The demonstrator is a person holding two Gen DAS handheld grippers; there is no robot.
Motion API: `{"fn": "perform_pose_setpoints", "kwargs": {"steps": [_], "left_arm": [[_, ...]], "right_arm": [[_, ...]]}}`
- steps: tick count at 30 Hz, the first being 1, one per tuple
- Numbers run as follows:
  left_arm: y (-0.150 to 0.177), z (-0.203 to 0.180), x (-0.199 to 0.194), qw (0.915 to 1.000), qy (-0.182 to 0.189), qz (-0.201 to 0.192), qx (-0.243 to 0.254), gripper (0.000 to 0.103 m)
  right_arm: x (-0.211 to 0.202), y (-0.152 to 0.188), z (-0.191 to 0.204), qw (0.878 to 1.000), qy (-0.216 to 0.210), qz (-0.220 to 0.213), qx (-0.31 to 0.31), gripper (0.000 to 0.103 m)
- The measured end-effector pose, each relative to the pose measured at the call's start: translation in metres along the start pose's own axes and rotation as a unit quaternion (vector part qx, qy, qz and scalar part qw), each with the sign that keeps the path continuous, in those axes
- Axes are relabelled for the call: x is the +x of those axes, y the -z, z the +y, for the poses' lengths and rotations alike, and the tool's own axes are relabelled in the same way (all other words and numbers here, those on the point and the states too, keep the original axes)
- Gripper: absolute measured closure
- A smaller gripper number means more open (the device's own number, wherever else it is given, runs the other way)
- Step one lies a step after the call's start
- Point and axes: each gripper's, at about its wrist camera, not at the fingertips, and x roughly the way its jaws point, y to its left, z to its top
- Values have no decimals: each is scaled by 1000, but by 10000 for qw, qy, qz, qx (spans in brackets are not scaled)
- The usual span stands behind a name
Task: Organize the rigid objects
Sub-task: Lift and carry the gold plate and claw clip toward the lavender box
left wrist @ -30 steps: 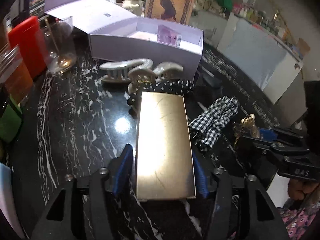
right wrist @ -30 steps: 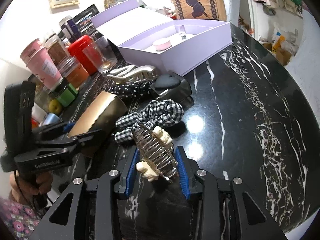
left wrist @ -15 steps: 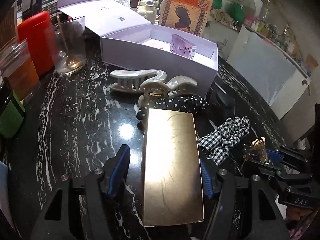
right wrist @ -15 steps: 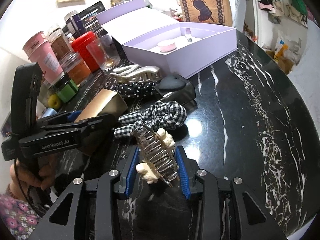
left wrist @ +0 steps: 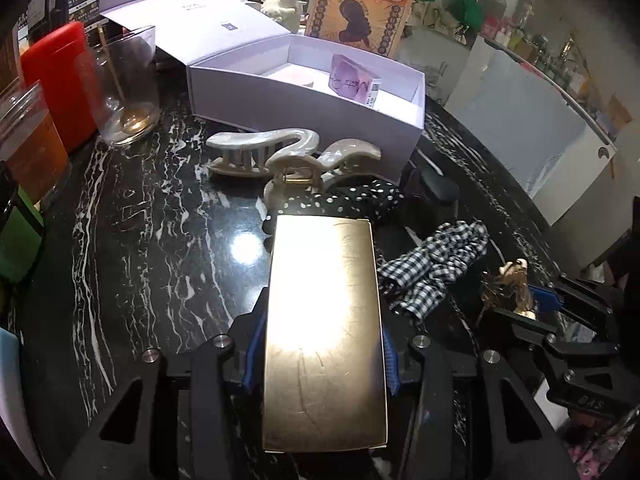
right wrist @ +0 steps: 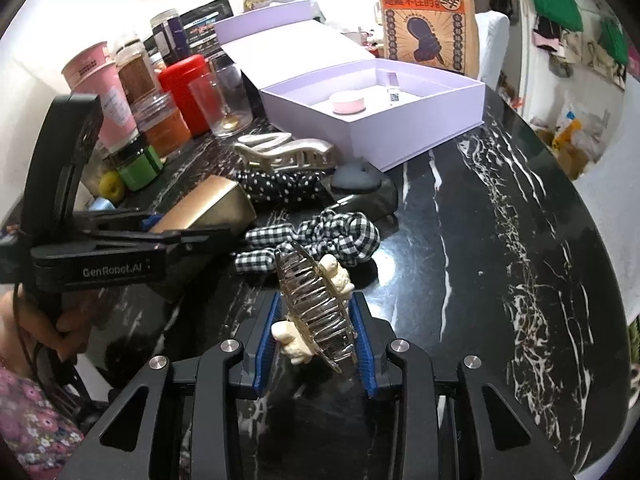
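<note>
The table top [right wrist: 500, 240] is shiny black stone with white lines, and a lamp glints on it. The gold box [left wrist: 326, 312] looks like smooth, shiny metal with fine scratches. The far purple box [right wrist: 416, 128] is matt card. The checked scrunchie [right wrist: 320, 240] and the dotted scrunchie [right wrist: 280, 186] are soft cloth. The pearly clip [left wrist: 276, 152] is glossy plastic. The see-through clip [right wrist: 316, 308] is shiny too. The cup [left wrist: 128, 84] on the left is clear glass.

Black marble table [right wrist: 500, 240] beside white wall [right wrist: 48, 12].
</note>
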Motion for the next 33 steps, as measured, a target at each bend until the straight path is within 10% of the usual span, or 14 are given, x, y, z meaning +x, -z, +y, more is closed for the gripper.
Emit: {"fn": "perform_pose_setpoints", "kwargs": {"steps": [33], "left_arm": [[-67, -7, -51, 9956, 138, -790, 494, 57]], "right_arm": [[-12, -80, 2, 9973, -211, -455, -538, 69]]}}
